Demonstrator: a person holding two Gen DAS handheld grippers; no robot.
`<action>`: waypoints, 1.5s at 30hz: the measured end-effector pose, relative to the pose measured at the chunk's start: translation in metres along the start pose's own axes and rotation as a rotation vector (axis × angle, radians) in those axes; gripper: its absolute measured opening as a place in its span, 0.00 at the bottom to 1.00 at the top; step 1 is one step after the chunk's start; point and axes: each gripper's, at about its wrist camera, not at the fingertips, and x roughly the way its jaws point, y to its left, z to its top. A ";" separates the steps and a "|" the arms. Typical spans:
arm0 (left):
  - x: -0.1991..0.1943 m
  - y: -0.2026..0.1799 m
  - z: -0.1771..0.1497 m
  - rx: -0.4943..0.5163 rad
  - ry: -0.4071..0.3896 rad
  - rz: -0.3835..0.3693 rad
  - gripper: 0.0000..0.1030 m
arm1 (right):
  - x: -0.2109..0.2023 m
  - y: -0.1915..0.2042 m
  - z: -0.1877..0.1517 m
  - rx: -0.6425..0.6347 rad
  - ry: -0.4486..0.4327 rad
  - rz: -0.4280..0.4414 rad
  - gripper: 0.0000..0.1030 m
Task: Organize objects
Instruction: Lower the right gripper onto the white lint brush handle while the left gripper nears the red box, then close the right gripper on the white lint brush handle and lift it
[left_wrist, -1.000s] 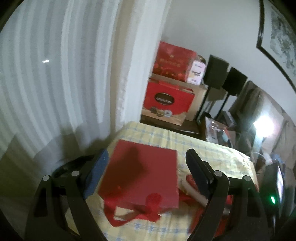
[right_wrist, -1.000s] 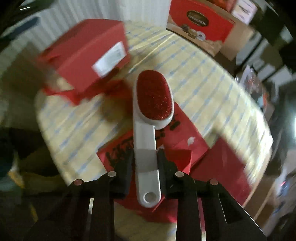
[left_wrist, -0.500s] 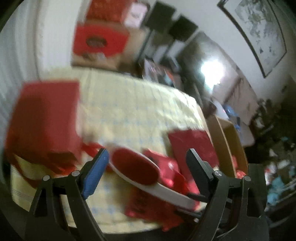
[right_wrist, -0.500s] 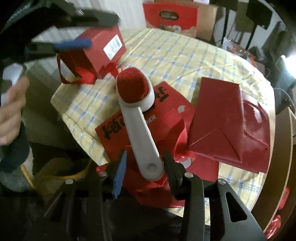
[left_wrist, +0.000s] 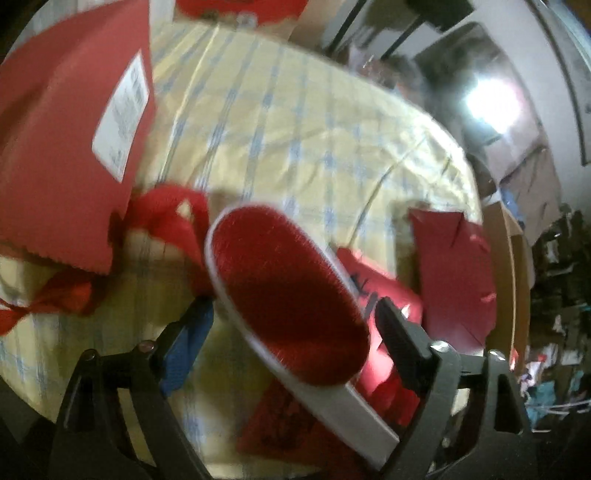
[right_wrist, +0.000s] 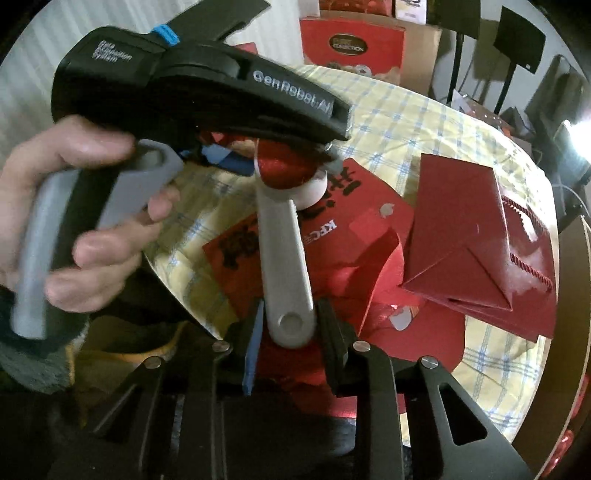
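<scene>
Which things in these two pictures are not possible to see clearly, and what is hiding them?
- Brush head, right wrist view: mostly covered by the left hand-held gripper.
- White label on the red box, left wrist view: print blurred.
- Brush handle end, left wrist view: cut off behind the gripper's right finger.
- Red papers on the table: partly under the folded red bag.
</scene>
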 end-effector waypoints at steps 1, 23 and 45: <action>0.003 -0.002 -0.001 -0.002 0.011 0.017 0.85 | 0.000 -0.001 -0.001 0.010 -0.001 0.007 0.27; 0.000 -0.013 0.006 -0.050 -0.084 0.067 0.61 | 0.006 0.005 0.003 0.046 -0.035 0.041 0.41; -0.066 -0.019 0.007 -0.019 -0.183 -0.079 0.58 | -0.001 0.005 0.000 0.072 -0.092 0.076 0.24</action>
